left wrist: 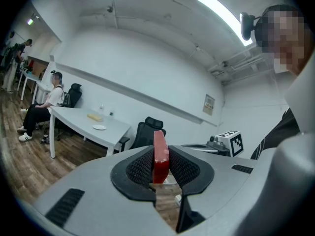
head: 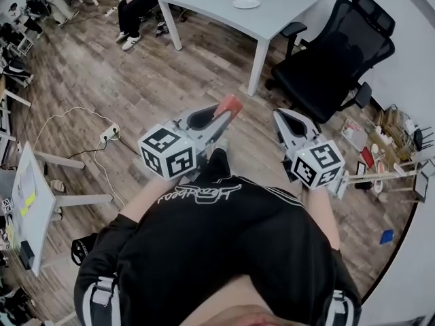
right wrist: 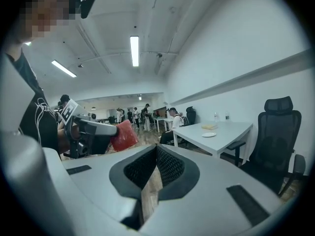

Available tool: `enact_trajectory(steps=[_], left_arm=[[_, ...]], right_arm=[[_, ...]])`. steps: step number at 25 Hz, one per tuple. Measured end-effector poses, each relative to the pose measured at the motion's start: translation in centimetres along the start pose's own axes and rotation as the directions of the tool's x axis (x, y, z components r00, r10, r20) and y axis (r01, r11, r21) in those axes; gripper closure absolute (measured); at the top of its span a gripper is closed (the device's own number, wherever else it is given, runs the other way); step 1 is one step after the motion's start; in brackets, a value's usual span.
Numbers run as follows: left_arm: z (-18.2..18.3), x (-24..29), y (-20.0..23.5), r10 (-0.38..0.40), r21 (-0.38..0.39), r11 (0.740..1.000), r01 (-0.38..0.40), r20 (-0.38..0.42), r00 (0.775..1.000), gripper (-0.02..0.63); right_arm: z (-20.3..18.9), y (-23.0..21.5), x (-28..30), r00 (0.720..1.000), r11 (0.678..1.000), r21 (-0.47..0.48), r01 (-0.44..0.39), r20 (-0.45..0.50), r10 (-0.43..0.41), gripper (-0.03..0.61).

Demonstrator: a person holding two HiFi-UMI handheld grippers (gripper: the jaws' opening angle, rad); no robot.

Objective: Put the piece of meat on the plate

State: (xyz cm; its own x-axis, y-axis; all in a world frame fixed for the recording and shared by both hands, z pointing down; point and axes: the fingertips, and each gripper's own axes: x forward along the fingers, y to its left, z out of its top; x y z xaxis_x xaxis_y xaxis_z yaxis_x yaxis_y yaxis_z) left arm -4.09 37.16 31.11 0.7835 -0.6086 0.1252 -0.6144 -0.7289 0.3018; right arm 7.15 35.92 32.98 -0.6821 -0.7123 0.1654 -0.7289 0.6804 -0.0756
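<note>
Gripping the red piece of meat [left wrist: 160,154] on edge in the left gripper [head: 219,116], pads clenched against both flat sides, the slab's top poking out past the jaw tips. Held in mid-air over a wooden floor [head: 136,80], out in front of a person in a black top [head: 224,250]. At 3 o'clock of it, just beside, the right gripper [right wrist: 156,151], jaws closed together on nothing. Both pointed toward 12 o'clock in the head view.

At 12 o'clock, well apart from the meat: the white plate [head: 246,3], lying on a white table [head: 285,15]. Near the plate, toward the table's far edge, a yellow block [left wrist: 94,116]. At 2 o'clock, pulled up by the table's near corner, a black office chair [head: 340,53]. At 11 o'clock, seated at the table's far end, another person [left wrist: 42,109] in a white shirt and dark trousers. At 9 o'clock on the floor, a white power strip [head: 109,134] with its cable looping away.
</note>
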Motion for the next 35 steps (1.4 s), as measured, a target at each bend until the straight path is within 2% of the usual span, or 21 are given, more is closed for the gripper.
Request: enact_trajectory(steps=[9, 17, 27, 35], left_arm=[[2.0, 4.2, 7.6, -0.016, -0.021, 1.0, 0.016, -0.002, 1.0, 0.522], [4.9, 8.9, 17.1, -0.039, -0.06, 0.997, 0.037, -0.019, 0.999, 0.522], [9.2, 16.0, 29.0, -0.076, -0.091, 0.993, 0.072, -0.04, 0.996, 0.522], [11.2, 18.5, 34.6, -0.09, -0.088, 0.992, 0.086, -0.037, 0.995, 0.522]], right_arm=[[0.5, -4.8, 7.4, 1.0, 1.0, 0.025, 0.011, -0.021, -0.01, 0.572], [2.3, -9.9, 16.7, 0.998, 0.999, 0.035, 0.02, -0.057, -0.018, 0.572], [4.3, -17.9, 27.3, 0.994, 0.992, 0.106, 0.07, -0.087, -0.061, 0.572], [5.0, -20.8, 32.6, 0.994, 0.988, 0.128, 0.085, -0.085, -0.074, 0.572]])
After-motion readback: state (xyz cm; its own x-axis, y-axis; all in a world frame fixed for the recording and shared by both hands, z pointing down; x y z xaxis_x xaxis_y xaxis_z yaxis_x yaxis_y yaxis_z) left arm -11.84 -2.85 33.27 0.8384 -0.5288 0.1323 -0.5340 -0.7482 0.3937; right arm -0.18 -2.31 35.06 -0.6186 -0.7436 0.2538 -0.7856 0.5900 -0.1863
